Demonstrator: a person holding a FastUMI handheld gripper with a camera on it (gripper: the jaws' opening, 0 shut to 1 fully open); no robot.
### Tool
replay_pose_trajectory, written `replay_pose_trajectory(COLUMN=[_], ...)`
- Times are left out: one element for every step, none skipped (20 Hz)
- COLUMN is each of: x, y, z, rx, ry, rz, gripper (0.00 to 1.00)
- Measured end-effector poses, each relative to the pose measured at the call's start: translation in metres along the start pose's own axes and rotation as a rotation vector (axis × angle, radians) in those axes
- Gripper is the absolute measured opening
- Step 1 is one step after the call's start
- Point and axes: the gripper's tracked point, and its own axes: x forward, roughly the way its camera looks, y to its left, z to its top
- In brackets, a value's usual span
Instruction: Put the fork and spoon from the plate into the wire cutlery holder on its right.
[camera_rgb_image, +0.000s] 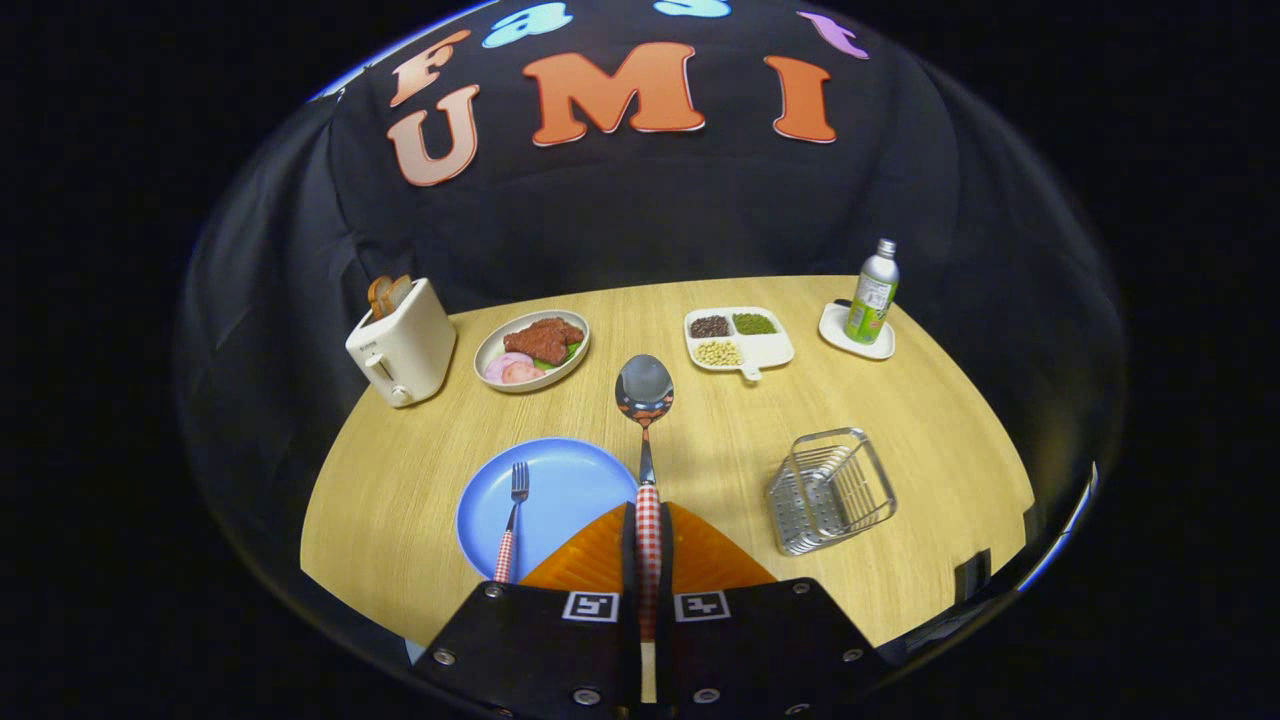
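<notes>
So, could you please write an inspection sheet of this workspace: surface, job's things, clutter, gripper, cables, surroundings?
Surface: round wooden table, no spills seen.
Job's things: spoon held by its checked handle, bowl pointing ahead; fork lying on the blue plate; wire cutlery holder right of the plate, nothing seen inside.
Clutter: toaster with bread; dish of meat; divided tray of beans; bottle on a saucer.
Gripper: gripper shut on the spoon.
Cables: nothing seen.
Surroundings: black cloth wall behind the table.
</notes>
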Motion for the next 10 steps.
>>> replay_pose_trajectory(x=[-0.005, -0.011, -0.016, -0.02, -0.026, -0.031, -0.035, -0.039, -0.042, -0.045], y=[-0.011, -0.024, -0.036, -0.047, -0.057, -0.066, -0.077, -0.087, -0.098, -0.109], z=[0.005, 0.01, 0.014, 0.017, 0.02, 0.021, 0.022, 0.02, 0.018, 0.016], rx=[-0.002, -0.01, -0.019, -0.024, -0.023, -0.02, -0.023, -0.033, -0.049, -0.068], ry=[-0.007, -0.013, -0.02, -0.023, -0.022, -0.018, -0.011, 0.004, 0.023, 0.047], rz=[-0.01, -0.021, -0.034, -0.041, -0.045, -0.047, -0.051, -0.056, -0.063, -0.068], gripper=[0.06, 0.06, 0.06, 0.06, 0.06, 0.06, 0.06, 0.06, 0.06, 0.06])
